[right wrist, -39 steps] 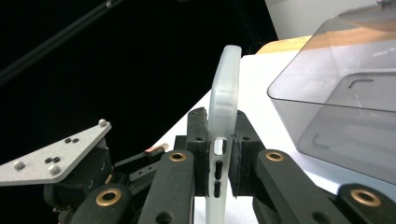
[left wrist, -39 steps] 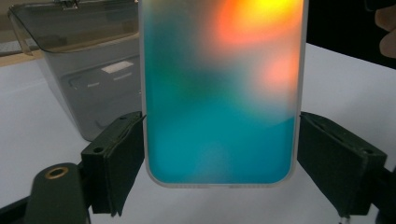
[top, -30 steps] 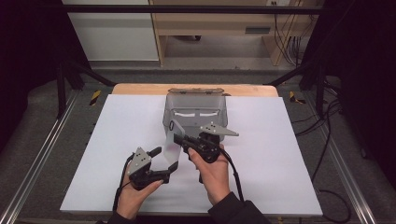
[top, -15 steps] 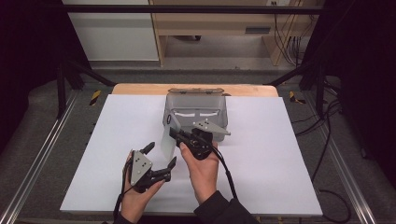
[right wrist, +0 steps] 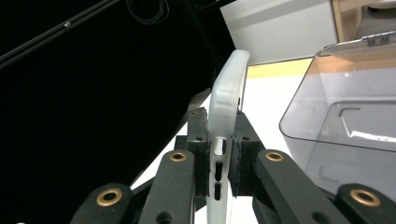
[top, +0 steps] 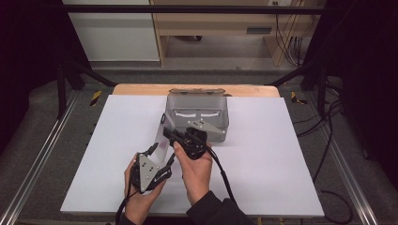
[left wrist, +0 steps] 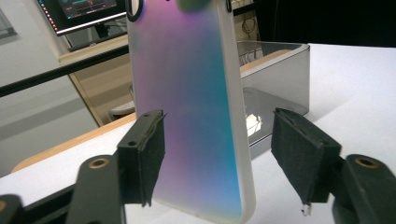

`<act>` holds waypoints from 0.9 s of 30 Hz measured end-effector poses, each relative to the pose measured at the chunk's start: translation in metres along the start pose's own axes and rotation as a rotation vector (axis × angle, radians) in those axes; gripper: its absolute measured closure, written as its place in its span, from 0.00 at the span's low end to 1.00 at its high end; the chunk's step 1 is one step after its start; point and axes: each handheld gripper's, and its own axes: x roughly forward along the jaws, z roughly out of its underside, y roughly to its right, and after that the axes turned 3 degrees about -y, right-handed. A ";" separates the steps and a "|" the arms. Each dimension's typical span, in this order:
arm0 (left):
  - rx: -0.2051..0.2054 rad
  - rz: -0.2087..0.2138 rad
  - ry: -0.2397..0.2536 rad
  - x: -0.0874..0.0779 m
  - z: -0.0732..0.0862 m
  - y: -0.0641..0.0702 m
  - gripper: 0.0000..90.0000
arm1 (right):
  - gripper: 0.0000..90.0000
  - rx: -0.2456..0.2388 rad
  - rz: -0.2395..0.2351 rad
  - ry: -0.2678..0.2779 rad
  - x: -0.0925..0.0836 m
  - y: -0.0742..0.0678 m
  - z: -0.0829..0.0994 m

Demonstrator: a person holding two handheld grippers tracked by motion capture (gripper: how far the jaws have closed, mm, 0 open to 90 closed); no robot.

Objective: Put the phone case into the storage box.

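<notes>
A translucent phone case (top: 161, 137) with a pink-to-blue sheen stands on edge above the white table. My right gripper (top: 170, 134) is shut on its rim, and the right gripper view shows both pads clamping the frosted edge (right wrist: 226, 93) at the gripper (right wrist: 223, 154). My left gripper (top: 161, 153) points up at the case's lower end. Its jaws have just been closing with the case (left wrist: 196, 116) between them. The left pad (left wrist: 148, 154) is at the case's edge, while the right pad (left wrist: 299, 161) stands apart from it.
A clear smoky plastic box (top: 225, 117) sits open at the table's far middle, just behind the grippers, and appears again (left wrist: 280, 79) (right wrist: 345, 126) close by. White paper (top: 263, 164) covers the table. Metal rails run along both sides.
My right gripper has shifted left with the case, bringing it over the left gripper. The left gripper has turned upward, and its jaws have narrowed around the case's lower end.
</notes>
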 end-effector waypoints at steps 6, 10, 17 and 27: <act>0.003 -0.025 0.008 0.001 0.001 -0.001 0.44 | 0.90 0.006 0.003 0.002 0.002 -0.004 0.001; -0.015 -0.038 -0.003 0.000 0.002 -0.003 0.47 | 0.90 -0.001 0.007 0.005 0.003 -0.008 0.001; -0.035 -0.081 -0.014 -0.001 0.006 -0.007 0.57 | 0.90 -0.010 0.011 -0.003 0.008 -0.015 0.005; -0.009 -0.147 -0.012 -0.005 0.008 -0.006 0.67 | 0.89 -0.002 0.033 0.001 0.012 -0.023 0.006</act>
